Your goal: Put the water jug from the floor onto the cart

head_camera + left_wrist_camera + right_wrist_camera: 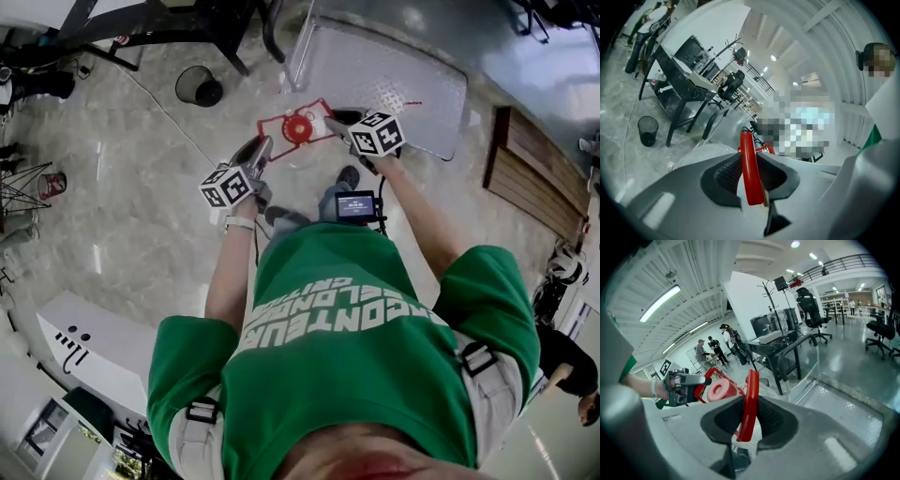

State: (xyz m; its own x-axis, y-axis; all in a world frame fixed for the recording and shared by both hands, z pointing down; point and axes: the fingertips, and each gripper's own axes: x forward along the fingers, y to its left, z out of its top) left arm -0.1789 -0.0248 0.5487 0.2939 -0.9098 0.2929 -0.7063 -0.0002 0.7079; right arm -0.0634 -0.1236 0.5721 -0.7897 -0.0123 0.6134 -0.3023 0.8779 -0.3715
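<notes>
The water jug [302,150] is a clear bottle with a red cap [298,127] and a red handle frame [317,111], hanging above the floor in front of the person. My left gripper [265,145] is shut on the frame's left bar [749,168]. My right gripper [330,122] is shut on the right bar [750,401]. In the right gripper view the red cap [717,391] and my left gripper [684,385] show beyond the jaws. The cart [394,80], a flat metal platform with a patterned surface, lies just beyond the jug.
A black wire wastebasket [199,86] stands on the floor at the left, near a black desk frame [169,23]. A wooden slatted piece [534,173] lies at the right. A white unit [94,347] sits at lower left. People [712,350] stand far off.
</notes>
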